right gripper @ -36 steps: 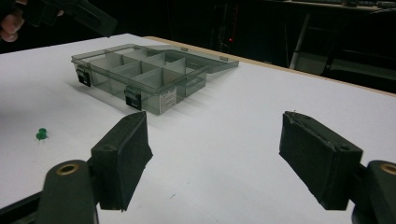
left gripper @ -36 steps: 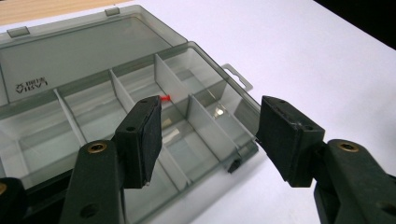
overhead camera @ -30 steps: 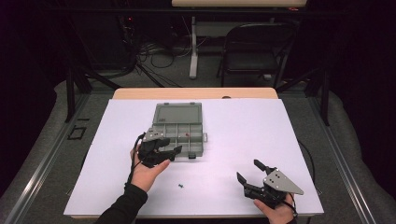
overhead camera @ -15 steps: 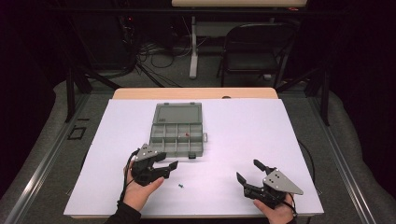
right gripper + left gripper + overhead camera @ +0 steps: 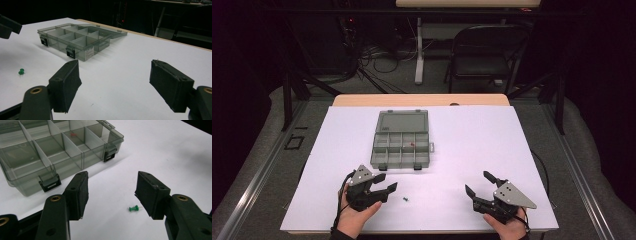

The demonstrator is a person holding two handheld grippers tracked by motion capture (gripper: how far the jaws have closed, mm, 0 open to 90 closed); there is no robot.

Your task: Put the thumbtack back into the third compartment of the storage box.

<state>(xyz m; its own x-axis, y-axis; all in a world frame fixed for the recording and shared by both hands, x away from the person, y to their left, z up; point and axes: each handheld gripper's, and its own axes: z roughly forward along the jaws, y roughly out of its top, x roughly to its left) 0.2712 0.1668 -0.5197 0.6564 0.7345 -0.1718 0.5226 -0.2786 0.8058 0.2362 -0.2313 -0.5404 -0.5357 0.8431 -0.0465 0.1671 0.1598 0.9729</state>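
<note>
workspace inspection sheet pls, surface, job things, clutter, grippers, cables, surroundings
surface: white sheet over a wooden table, bare except for the job's things
job's things: green pushpin lies on its side on the sheet near the left gripper; grey compartment box stands open, lid laid back flat, a small red item in one compartment
clutter: nothing seen
grippers: left gripper open, empty, jaws either side of the pushpin without touching it; right gripper open, empty, apart from both things
cables: a black cable trails from each gripper at the table's near edge; loose cables on the floor beyond the table
surroundings: dark room, folding chair and a table leg behind
</note>
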